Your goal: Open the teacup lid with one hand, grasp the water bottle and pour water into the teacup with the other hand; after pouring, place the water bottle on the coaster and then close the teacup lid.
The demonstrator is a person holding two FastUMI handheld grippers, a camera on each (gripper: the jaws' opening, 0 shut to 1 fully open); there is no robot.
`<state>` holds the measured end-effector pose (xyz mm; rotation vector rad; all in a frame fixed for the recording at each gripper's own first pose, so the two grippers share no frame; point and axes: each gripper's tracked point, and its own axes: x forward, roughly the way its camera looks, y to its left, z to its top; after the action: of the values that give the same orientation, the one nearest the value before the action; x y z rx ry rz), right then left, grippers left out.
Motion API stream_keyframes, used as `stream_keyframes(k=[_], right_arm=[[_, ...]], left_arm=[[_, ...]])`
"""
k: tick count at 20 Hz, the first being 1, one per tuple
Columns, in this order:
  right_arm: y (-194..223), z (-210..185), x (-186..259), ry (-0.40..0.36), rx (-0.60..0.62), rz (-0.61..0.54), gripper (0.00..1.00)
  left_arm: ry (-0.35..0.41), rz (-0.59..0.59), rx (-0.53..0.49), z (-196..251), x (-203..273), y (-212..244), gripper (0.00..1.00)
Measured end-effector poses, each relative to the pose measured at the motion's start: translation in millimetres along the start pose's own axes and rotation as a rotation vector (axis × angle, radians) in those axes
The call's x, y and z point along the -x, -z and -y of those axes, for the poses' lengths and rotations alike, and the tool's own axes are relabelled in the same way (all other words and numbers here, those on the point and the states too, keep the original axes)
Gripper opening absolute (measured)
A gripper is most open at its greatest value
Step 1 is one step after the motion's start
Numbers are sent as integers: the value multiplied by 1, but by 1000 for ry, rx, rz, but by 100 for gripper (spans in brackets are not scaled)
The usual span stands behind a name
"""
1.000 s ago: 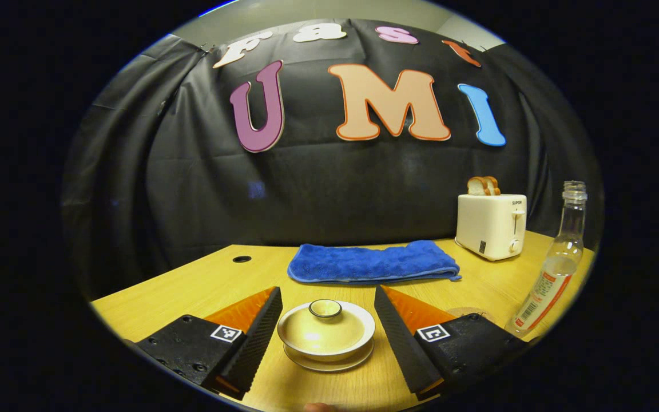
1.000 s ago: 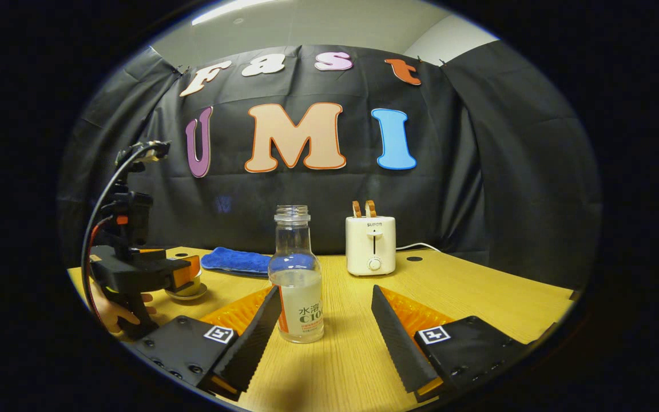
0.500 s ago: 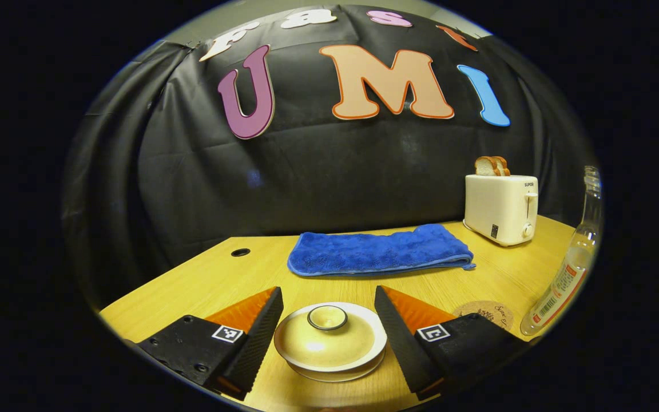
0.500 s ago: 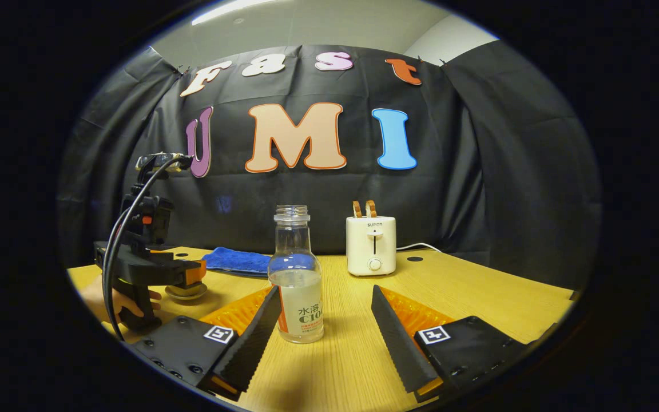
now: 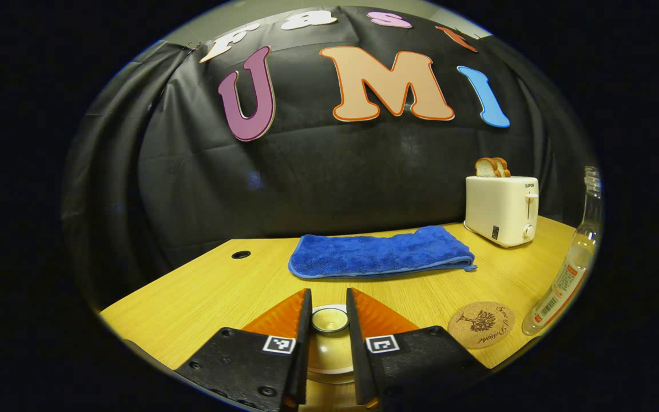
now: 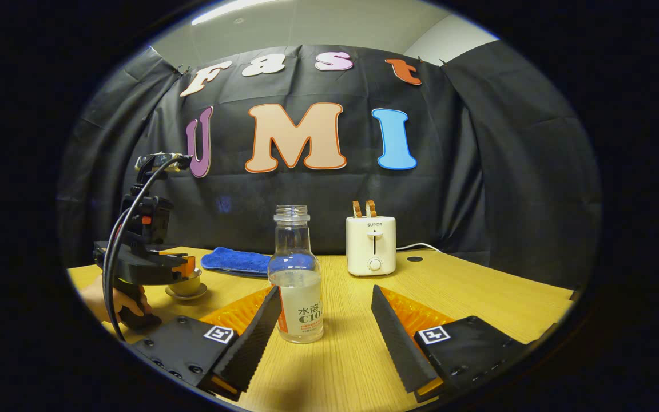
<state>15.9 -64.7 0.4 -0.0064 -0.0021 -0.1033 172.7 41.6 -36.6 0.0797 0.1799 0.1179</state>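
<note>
The cream teacup lid (image 5: 329,320) sits on its cup and saucer near the table's front edge. My left gripper (image 5: 328,293) is shut on the lid's small round knob, one finger on each side. In the right gripper view the same left gripper (image 6: 183,266) stands over the teacup (image 6: 187,284), held by a hand (image 6: 113,297). The clear uncapped water bottle (image 6: 298,286), partly filled, stands upright just ahead of my right gripper (image 6: 326,292), nearer its left finger. That gripper is open. The bottle (image 5: 564,274) rises at the far right beside a round cork coaster (image 5: 481,324).
A folded blue towel (image 5: 381,250) lies across the middle of the wooden table (image 5: 203,292). A white toaster (image 5: 501,209) holding bread slices stands at the back right, with its cord trailing. A cable hole (image 5: 241,254) is at the back left.
My left gripper's fingers have closed in from wide apart onto the lid's knob, after it moved forward and down over the cup. The right gripper and the bottle have not moved.
</note>
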Motion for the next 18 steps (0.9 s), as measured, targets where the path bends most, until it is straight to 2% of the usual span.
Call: stream_keyframes(k=[2,8,12,15,17,18], right_arm=[[0,0,0,0,0,0,100],[0,1,0,-1,0,0,100],[0,1,0,-1,1,0,100],[1,0,1,-2,1,0,100],[0,1,0,-1,1,1,100],[0,0,0,-2,1,0,96]], left_arm=[[9,-1,0,1,0,1,26],[26,5,19,2,2,0,25],[28,81,66,-4,11,-11,25],[44,182,89,-4,18,-26,25],[55,159,84,-2,18,-18,24],[56,167,92,-2,19,-20,25]])
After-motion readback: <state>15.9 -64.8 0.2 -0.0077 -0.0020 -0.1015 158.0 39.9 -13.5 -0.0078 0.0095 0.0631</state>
